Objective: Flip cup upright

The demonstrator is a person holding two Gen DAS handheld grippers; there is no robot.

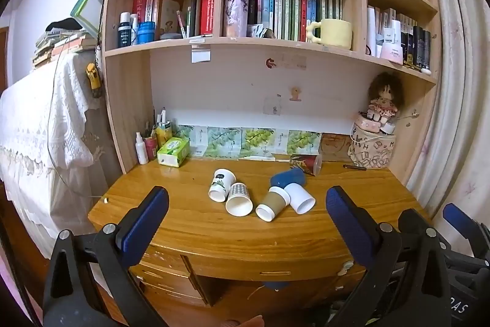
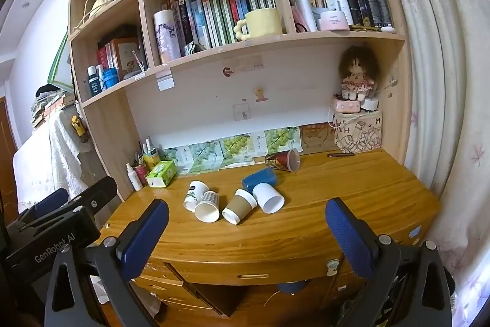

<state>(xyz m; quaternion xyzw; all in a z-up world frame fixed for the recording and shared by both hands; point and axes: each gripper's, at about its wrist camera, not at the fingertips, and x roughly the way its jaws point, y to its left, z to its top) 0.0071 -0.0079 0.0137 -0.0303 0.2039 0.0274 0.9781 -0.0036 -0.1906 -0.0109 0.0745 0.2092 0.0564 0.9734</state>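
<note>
- Six paper cups lie tipped over mid-bench, among them a brown-sleeved white paper cup (image 1: 272,203) (image 2: 239,206) on the wooden bench (image 1: 190,222) (image 2: 352,186).
- Left tool (image 1: 246,230): level, short of the bench's front edge, jaws wide apart, empty.
- Right tool (image 2: 247,238): the same pose, jaws apart, empty.

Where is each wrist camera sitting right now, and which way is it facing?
Left wrist: off the desk's front edge, facing the shelves; the open left gripper frames the tipped cups; the right gripper shows at far right.
Right wrist: further right, same heading; the open right gripper is in front, the left gripper at far left.
Shared: desk, cups, yellow mug.
</note>
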